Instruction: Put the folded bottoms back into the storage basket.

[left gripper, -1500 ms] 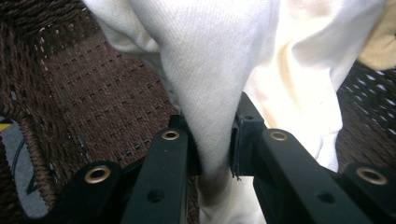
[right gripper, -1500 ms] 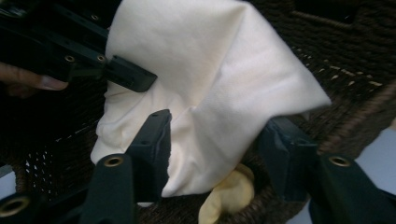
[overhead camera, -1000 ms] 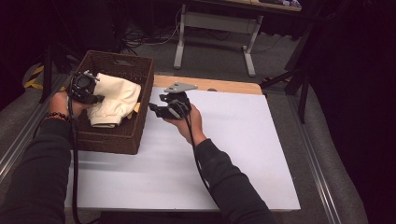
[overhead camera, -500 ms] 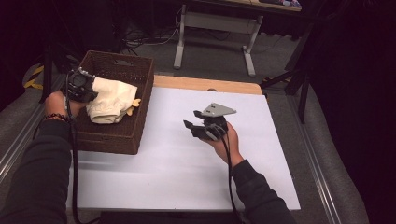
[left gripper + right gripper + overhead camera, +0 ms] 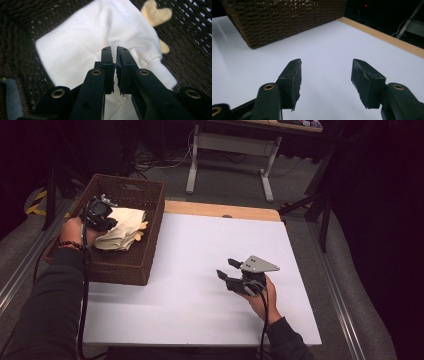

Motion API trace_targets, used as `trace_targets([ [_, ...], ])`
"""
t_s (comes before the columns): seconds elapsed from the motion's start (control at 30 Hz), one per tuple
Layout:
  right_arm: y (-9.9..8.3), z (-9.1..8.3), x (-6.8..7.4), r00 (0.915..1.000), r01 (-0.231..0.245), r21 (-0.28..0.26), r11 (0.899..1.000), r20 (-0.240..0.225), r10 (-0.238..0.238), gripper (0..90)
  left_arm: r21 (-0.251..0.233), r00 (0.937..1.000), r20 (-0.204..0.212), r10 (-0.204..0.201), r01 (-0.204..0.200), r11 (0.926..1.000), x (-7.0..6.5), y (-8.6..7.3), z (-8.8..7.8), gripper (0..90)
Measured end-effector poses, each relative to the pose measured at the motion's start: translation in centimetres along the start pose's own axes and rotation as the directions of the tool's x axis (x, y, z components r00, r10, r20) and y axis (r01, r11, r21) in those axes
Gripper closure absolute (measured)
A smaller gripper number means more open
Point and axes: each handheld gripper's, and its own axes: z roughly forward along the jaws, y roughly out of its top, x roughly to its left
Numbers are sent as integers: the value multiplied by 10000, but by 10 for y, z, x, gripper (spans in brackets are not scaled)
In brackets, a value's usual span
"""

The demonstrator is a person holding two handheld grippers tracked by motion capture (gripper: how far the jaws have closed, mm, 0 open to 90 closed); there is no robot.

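Cream-white folded garment (image 5: 100,37) lying inside the brown wicker basket (image 5: 145,215), which sits on the counter's far-left corner. Got a couple of pale yellow bits (image 5: 156,15) poking out at one end, plus a ribbed cuff (image 5: 160,72) off to the side. Left claw (image 5: 113,53) right down on the cloth, jaws just been closing and now nearly together with only a thin slit left between them; looks pinched on a fold of the fabric, though hard to see the cloth actually caught in there. From above, left hand (image 5: 75,227) parked over the basket's left rim. Right claw (image 5: 325,75) well apart from all that, out over the bare white counter (image 5: 200,250) toward the near-right part, jaws spread wide, been opening a touch, nothing between them. Pointing back toward the basket's woven side wall. Wooden strip (image 5: 220,210) running along the counter's far edge.
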Motion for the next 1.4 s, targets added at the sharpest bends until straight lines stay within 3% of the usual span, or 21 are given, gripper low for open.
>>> trace_targets([
  [0.07,-6,-3,1,10000,18,73,10000,92,-19,402,33,9999,150,65,-65,10000,-3,0,5,853],
  [0.27,-16,-13,1,10000,46,40,10000,28,-46,391,884,9960,804,400,-471,9950,-11,1,19,856],
  [0.47,-21,-19,1,10000,33,76,10000,86,-34,384,1197,9962,655,582,-657,9906,-13,0,24,825],
  [0.57,-22,-21,1,9999,20,94,10000,138,-21,383,1528,9945,860,596,-722,9856,-12,-2,29,821],
  [0.7,-25,-21,1,9999,22,181,9998,134,-24,383,2050,9918,655,1097,-1210,9713,-16,-1,34,819],
  [0.9,-26,-19,4,9999,114,245,9996,-16,-114,379,1797,9934,989,586,-758,9808,-10,-4,35,823],
  [1.03,-27,-19,4,9999,115,326,9994,57,-117,370,1741,9926,1124,470,-662,9825,-9,-6,35,823],
  [1.13,-26,-20,6,9998,202,270,9994,21,-202,370,1687,9911,1330,33,-259,9853,-7,-9,37,825],
  [1.2,-26,-21,7,9995,301,240,9993,26,-301,364,1667,9905,1373,40,-271,9856,-6,-10,38,826],
  [1.23,-26,-21,7,9995,328,252,9991,25,-329,363,1624,9891,1458,-196,-44,9867,-6,-11,38,825],
  [1.4,-27,-24,9,9992,389,162,9991,94,-391,356,1556,9871,1562,-340,94,9878,-1,-13,38,826],
])
